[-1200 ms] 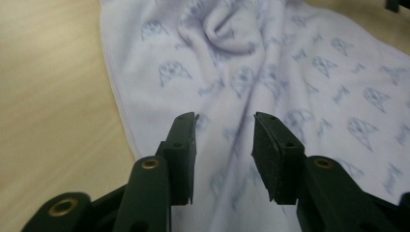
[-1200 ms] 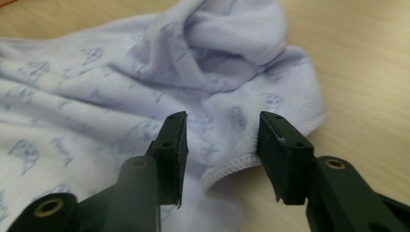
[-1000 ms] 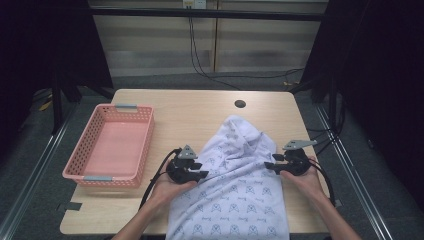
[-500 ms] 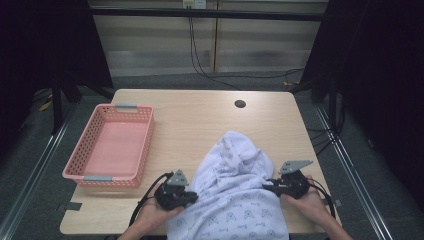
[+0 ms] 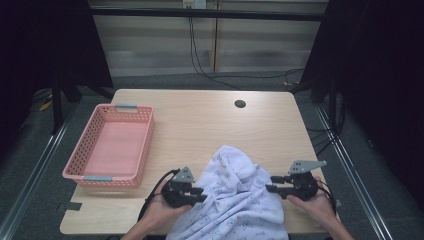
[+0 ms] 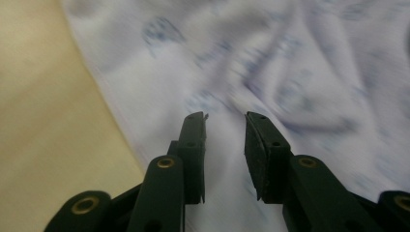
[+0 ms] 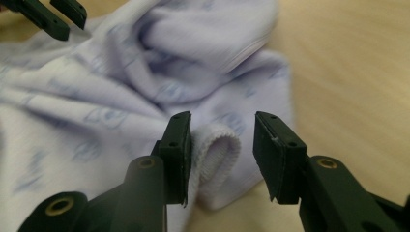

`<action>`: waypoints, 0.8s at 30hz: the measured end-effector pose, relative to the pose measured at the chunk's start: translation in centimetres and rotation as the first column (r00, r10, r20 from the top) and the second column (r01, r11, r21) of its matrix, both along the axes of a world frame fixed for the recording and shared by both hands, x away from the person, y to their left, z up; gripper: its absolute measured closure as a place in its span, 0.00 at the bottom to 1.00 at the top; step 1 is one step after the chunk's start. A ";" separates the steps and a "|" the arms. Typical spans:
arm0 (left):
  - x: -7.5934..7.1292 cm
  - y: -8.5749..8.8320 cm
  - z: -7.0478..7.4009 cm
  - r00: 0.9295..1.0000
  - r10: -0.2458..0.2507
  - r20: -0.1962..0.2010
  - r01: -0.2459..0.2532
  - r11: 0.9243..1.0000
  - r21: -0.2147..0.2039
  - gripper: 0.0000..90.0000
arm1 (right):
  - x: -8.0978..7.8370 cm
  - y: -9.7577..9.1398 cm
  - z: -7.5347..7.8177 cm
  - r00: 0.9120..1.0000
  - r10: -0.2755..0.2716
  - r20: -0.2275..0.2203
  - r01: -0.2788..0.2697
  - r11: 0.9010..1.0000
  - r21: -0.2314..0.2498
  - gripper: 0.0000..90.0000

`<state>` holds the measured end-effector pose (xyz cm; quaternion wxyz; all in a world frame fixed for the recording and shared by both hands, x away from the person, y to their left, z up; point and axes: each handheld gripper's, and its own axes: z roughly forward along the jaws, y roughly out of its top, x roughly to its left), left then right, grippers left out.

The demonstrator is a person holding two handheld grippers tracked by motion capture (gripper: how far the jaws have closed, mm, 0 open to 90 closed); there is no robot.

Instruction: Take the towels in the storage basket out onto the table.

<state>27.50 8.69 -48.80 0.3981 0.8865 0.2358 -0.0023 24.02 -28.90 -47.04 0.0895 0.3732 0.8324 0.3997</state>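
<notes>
The garment (image 5: 235,200) was a soft, pale lilac knitted cloth with a small faded blue print, and it lay crumpled in rounded folds at the near edge of the table (image 5: 200,120), a little toward the near right corner, with its lower part hanging over that edge. Its border showed a fine stitched hem in the left gripper view, and a ribbed, rolled cuff (image 7: 220,150) in the right gripper view.

The left gripper (image 5: 196,194), black with a grey three-cornered plate, was at the left side of the garment. Its jaws had just been opening; they stood apart over the cloth, and the flat dark pads (image 6: 258,145) did not press on it. The right gripper (image 5: 272,189) was at the right side of the garment. Its jaws had also just been opening; the rolled cuff stood between them, close to one pad, but it was not clamped.

A pink plastic basket (image 5: 142,150), rectangular with a lattice wall, stood at the left edge of the table, well apart from the garment. The table top was smooth light wood with rounded corners, and a small round dark hole (image 5: 240,104) was near its far edge.
</notes>
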 end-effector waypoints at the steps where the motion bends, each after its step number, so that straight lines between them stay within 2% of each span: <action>1: 0.7 -0.5 -0.2 1.000 0.002 0.012 -0.002 1.000 0.017 0.74 | 1.3 -0.1 0.0 1.000 -0.029 0.006 0.029 1.000 -0.005 0.61; 2: 1.3 -1.0 -0.4 1.000 0.018 0.019 -0.018 1.000 0.025 0.74 | 1.3 -0.1 0.0 1.000 -0.029 0.006 0.029 1.000 -0.005 0.61; 4: 2.2 -1.4 -1.0 0.999 0.021 0.024 -0.022 0.999 0.034 0.75 | 2.6 0.0 -0.4 0.998 -0.060 0.006 0.060 0.998 -0.009 0.60; 5: 2.2 -1.4 -1.0 0.999 0.023 0.039 -0.024 0.999 0.037 0.81 | 3.0 0.1 -0.6 0.998 -0.068 0.006 0.068 0.998 -0.009 0.60; 7: 1.8 -1.1 -0.8 0.998 0.031 0.047 -0.035 0.997 0.075 0.91 | 3.6 0.1 -1.0 0.996 -0.087 -0.003 0.087 0.996 -0.024 0.60; 8: 0.9 -0.7 -0.6 0.999 0.035 0.042 -0.039 0.995 0.097 0.98 | 4.0 0.4 -1.6 0.996 -0.083 -0.027 0.081 0.995 -0.058 0.60; 9: 0.9 -0.7 -0.6 0.999 0.035 0.042 -0.039 0.995 0.097 0.98 | 4.0 0.4 -1.6 0.996 -0.083 -0.027 0.081 0.995 -0.058 0.60; 10: 0.4 -0.1 -0.5 1.000 0.014 0.017 -0.015 0.995 0.098 0.98 | 4.0 0.5 -1.9 0.996 -0.081 -0.037 0.079 0.995 -0.065 0.60; 12: -1.1 1.0 -0.4 0.999 0.004 -0.036 -0.001 0.996 0.087 0.99 | 3.8 1.0 -2.3 0.997 -0.053 -0.047 0.050 0.996 -0.077 0.75; 13: -1.8 1.6 -0.3 0.998 -0.008 -0.054 0.013 0.996 0.086 0.98 | 3.6 1.3 -2.3 0.998 -0.046 -0.034 0.042 0.995 -0.093 0.81; 14: -2.7 2.1 -0.3 0.999 -0.011 -0.048 0.015 0.996 0.088 0.98 | 3.3 1.4 -1.9 0.999 -0.029 -0.019 0.027 0.996 -0.083 0.94; 15: -3.3 2.5 -0.2 0.999 -0.013 -0.045 0.017 0.996 0.089 0.98 | 3.3 1.4 -1.9 0.999 -0.029 -0.019 0.027 0.996 -0.083 0.94; 16: -3.8 3.0 -0.2 0.998 -0.008 -0.064 0.013 0.996 0.086 0.98 | 3.1 1.3 -1.3 0.999 -0.045 0.011 0.045 0.997 -0.064 0.96; 17: -4.2 3.4 -0.2 0.997 -0.007 -0.076 0.013 0.997 0.079 0.98 | 3.1 1.3 -1.3 0.999 -0.045 0.011 0.045 0.997 -0.064 0.96; 18: -4.7 3.7 -0.2 0.997 -0.006 -0.071 0.012 0.996 0.084 0.98 | 3.0 1.1 -0.9 0.997 -0.068 0.032 0.070 0.995 -0.065 0.97; 19: -5.0 3.8 -0.2 0.997 -0.006 -0.072 0.012 0.997 0.074 0.97 | 3.0 0.9 -0.3 0.994 -0.094 0.062 0.098 0.993 -0.067 0.97; 20: -5.1 3.8 -0.2 0.997 -0.006 -0.078 0.012 0.997 0.071 0.96 | 2.8 0.6 0.6 0.982 -0.139 0.127 0.150 0.985 -0.083 0.97; 21: -5.2 3.9 -0.2 0.997 -0.010 -0.082 0.017 0.997 0.077 0.96 | 2.6 0.4 1.2 0.976 -0.155 0.155 0.168 0.982 -0.080 0.97; 22: -5.3 4.0 -0.2 0.994 -0.020 -0.108 0.027 0.998 0.060 0.95 | 2.4 0.0 1.8 0.970 -0.170 0.172 0.183 0.981 -0.063 0.97; 23: -5.4 4.0 -0.2 0.992 -0.020 -0.126 0.027 0.998 0.052 0.93 | 2.3 -0.3 2.1 0.968 -0.176 0.177 0.187 0.981 -0.048 0.96; 24: -5.4 4.0 -0.2 0.992 -0.020 -0.126 0.027 0.998 0.052 0.93 | 2.3 -0.3 2.1 0.968 -0.176 0.177 0.187 0.981 -0.048 0.96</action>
